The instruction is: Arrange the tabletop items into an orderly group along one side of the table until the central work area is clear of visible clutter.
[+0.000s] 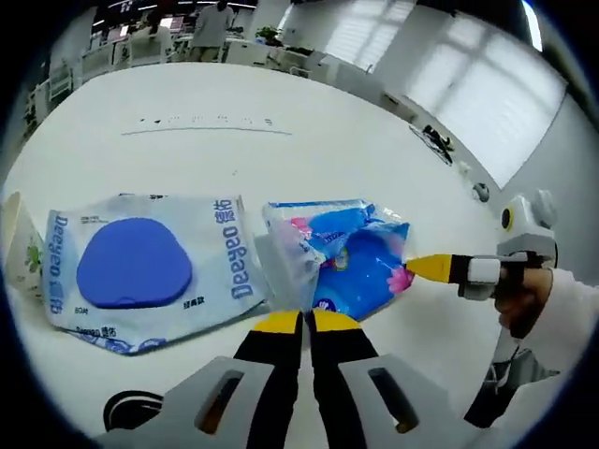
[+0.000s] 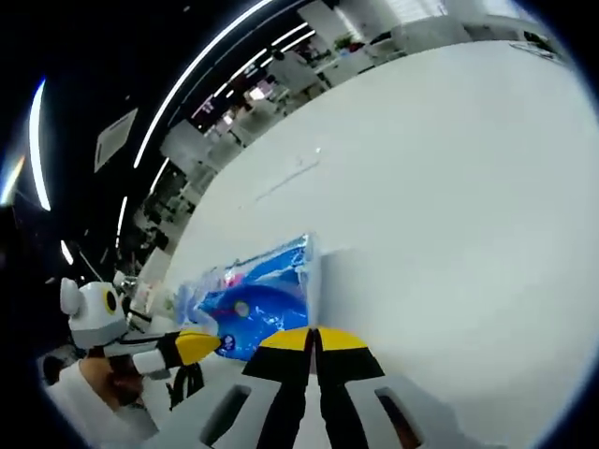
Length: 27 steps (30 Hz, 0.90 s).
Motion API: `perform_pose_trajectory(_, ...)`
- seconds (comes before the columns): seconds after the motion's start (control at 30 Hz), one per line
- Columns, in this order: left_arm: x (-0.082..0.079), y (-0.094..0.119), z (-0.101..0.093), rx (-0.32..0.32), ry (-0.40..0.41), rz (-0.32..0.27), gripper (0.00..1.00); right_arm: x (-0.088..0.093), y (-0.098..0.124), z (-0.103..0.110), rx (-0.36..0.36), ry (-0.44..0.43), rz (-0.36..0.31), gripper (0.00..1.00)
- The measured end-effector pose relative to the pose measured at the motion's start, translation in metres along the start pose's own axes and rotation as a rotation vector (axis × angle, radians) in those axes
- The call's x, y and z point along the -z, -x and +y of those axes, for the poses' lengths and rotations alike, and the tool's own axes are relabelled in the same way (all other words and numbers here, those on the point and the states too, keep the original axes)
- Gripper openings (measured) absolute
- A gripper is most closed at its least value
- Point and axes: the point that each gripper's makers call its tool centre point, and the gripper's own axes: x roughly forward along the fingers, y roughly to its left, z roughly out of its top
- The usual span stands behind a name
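Two grippers, left gripper (image 1: 304, 321) and right gripper (image 2: 315, 339), each clenched on opposite edges of the blue tissue packet (image 1: 351, 254) on the white table (image 1: 309, 150); wet-wipes pack (image 1: 140, 271) lies just beside.

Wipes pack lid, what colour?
Solid blue, on the pale Deeyeo wipes pack; clearest in the left gripper view.

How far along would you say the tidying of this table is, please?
Partly done: the wipes pack and a cup already sit together near one edge. In hand: the blue packet, with both the left tool and right tool closed at its edges. Left: sliding it flush beside the wipes.
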Motion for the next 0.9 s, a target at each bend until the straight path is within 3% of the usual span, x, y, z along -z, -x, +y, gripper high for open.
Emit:
perform_pose_trajectory(0.1, -0.003, -0.007, 0.005, -0.001, 0.028, 0.000, 0.00, 0.001, -0.003, -0.002, 0.016, 0.040, -0.003, 0.00)
perform_pose_trajectory(0.2, -0.002, -0.011, 0.014, -0.015, 0.090, 0.007, 0.00, -0.004, -0.012, -0.002, 0.010, 0.020, -0.003, 0.00)
perform_pose_trajectory(0.37, -0.004, -0.016, 0.016, -0.021, 0.066, 0.011, 0.00, -0.008, -0.021, -0.003, 0.024, 0.040, -0.016, 0.00)
perform_pose_trajectory(0.47, -0.008, -0.018, 0.018, -0.027, 0.134, -0.016, 0.00, -0.008, -0.024, -0.006, 0.039, 0.024, -0.020, 0.00)
perform_pose_trajectory(0.9, -0.004, -0.020, 0.011, -0.009, 0.165, -0.019, 0.04, -0.006, -0.029, -0.019, 0.041, -0.030, -0.023, 0.00)
